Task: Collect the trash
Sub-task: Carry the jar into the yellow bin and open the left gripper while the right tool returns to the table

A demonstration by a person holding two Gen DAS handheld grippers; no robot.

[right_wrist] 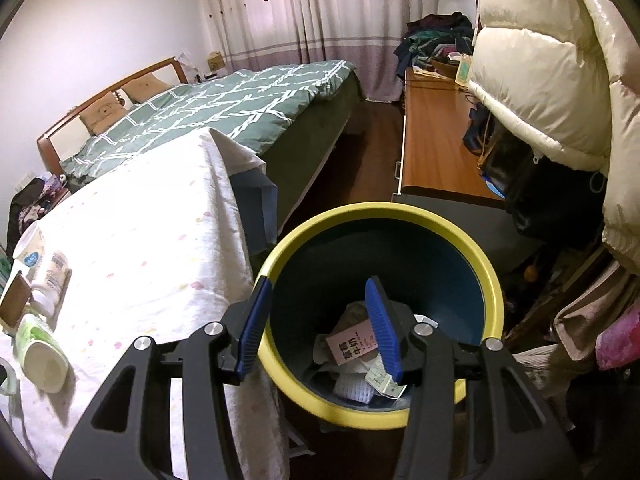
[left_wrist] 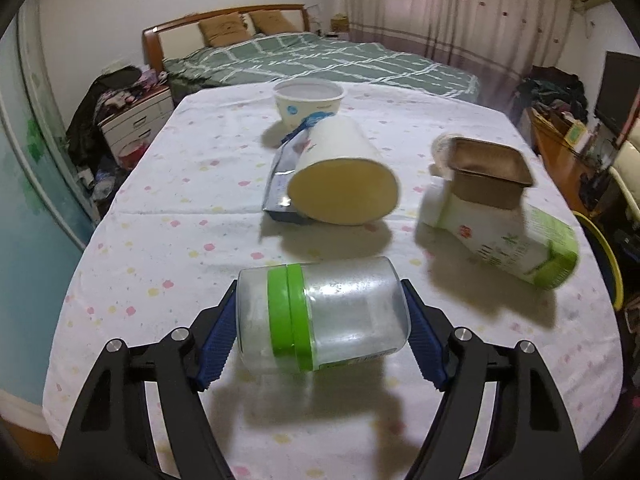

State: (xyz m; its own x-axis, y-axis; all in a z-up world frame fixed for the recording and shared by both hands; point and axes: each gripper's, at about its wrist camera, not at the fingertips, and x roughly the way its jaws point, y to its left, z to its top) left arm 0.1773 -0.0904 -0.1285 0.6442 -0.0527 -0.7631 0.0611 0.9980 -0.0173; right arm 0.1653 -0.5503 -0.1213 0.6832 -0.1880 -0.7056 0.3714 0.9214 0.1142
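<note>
Being clamped end to end by left gripper (left_wrist: 322, 326): clear jar (left_wrist: 320, 316), lying sideways between pads. Right gripper (right_wrist: 320, 330), parted and empty, is being held over yellow-rimmed bin (right_wrist: 494, 280). Advised: firm, level grip before lifting.

Bedroom, indoor light, white walls (left_wrist: 100, 8). Bed (left_wrist: 320, 60) against the far wall: wooden headboard (left_wrist: 224, 16), two tan pillows (left_wrist: 220, 30), green duvet with a white grid pattern. Floor-length pale curtains (right_wrist: 312, 8) with small purple dots and a mauve band cover the window side. White nightstand (left_wrist: 136, 116) with drawers left of the bed, dark clothes heaped on it. Tabletop (left_wrist: 200, 208) under a white cloth with pastel spots. Dark wood floor (right_wrist: 368, 152). Long wooden sideboard (right_wrist: 436, 140) on the right, clothes piled at its far end. Cream puffer jacket (right_wrist: 552, 72) hanging beside it. Dark screen (left_wrist: 620, 92) at the right edge.
</note>
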